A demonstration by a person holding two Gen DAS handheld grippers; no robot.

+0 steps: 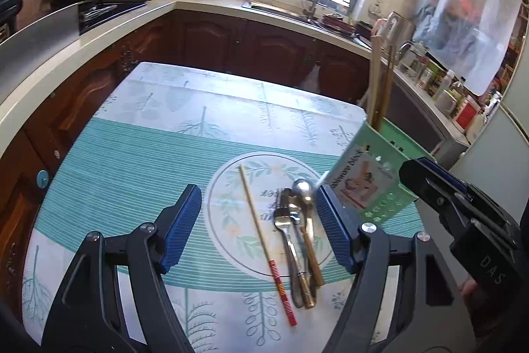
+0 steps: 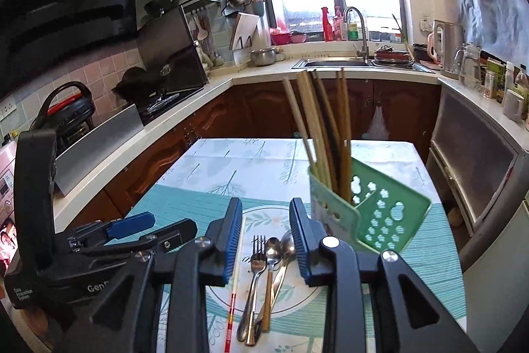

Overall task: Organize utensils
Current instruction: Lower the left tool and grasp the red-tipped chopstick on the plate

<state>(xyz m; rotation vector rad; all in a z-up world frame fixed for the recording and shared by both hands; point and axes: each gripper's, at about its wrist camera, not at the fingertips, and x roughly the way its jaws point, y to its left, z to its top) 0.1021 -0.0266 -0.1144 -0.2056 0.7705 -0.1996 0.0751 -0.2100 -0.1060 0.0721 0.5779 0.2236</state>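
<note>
Several metal utensils lie in a bunch on the tablecloth's round print: a fork [image 1: 281, 220], a spoon [image 1: 302, 190] and more handles under them. A single chopstick [image 1: 261, 237] with a red striped end lies just left of them. My left gripper [image 1: 258, 200] hovers wide open above the bunch, gripping nothing. The green perforated holder [image 2: 380, 214] stands tilted at the right with several long chopsticks [image 2: 324, 128] upright in it. My right gripper [image 2: 265, 210] is partly open over the fork [image 2: 256, 257] and spoons [image 2: 274, 250], its pads touching nothing.
The small table [image 1: 132, 154] is ringed by a kitchen counter [image 2: 211, 88] with a stove at the left and a sink [image 2: 337, 63] at the back. The right gripper's body [image 1: 463, 214] sits close beside the holder [image 1: 367, 184]. The left gripper [image 2: 148, 230] lies low at the left.
</note>
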